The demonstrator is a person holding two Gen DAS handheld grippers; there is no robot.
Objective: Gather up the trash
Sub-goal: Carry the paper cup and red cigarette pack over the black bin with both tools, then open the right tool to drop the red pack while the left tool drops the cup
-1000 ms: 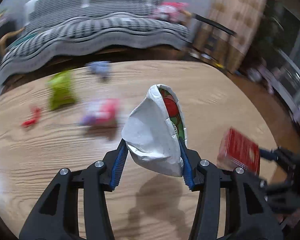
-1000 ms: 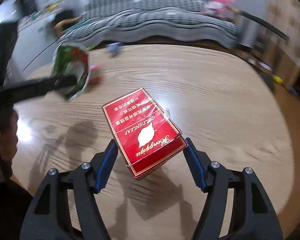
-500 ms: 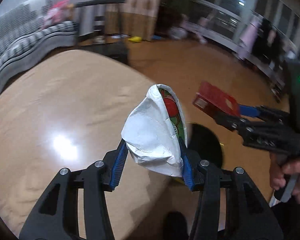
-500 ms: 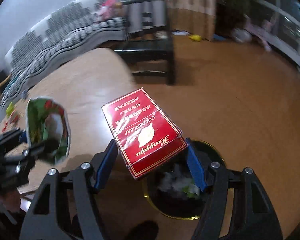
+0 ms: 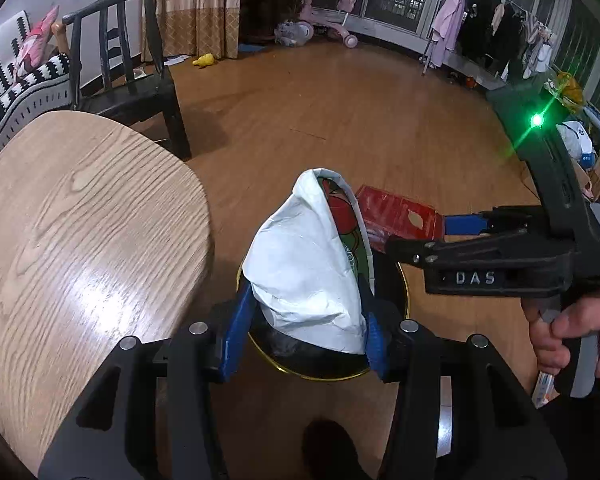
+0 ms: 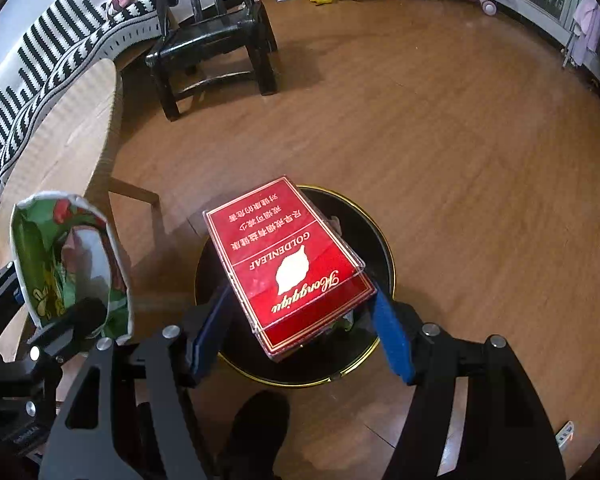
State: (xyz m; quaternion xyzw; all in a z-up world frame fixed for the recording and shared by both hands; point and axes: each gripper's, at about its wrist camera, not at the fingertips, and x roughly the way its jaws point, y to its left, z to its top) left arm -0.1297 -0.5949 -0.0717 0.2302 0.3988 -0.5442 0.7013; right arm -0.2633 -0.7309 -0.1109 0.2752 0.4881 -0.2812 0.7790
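Above a round black trash bin with a gold rim (image 6: 384, 240), which stands on the wooden floor (image 6: 440, 120) just off the rounded end of the desk (image 5: 80, 220), both grippers point steeply downward. Left gripper (image 5: 304, 328): its jaws are clamped on a crumpled snack bag (image 5: 308, 272), white on the outside, with a green and red print visible at its open edge; the bag stands up between the blue pads and hangs over the bin's near rim. In the right wrist view the same bag (image 6: 64, 264) appears at the left edge, its printed inner face turned toward the camera, beside the desk's edge. Right gripper (image 6: 300, 328): its jaws grip a red cigarette pack (image 6: 288, 264) lettered "GOLDENLEAF" by its two long sides, the pack lying flat and directly over the bin opening. In the left wrist view the pack (image 5: 396, 216) is seen beyond the bag, held out by the right gripper, whose handle is grasped by a hand (image 5: 568, 332). Some pale and green scraps show inside the bin under the pack. A dark wooden chair (image 6: 216, 36) stands on the floor beyond the desk's far end, well apart from the bin.
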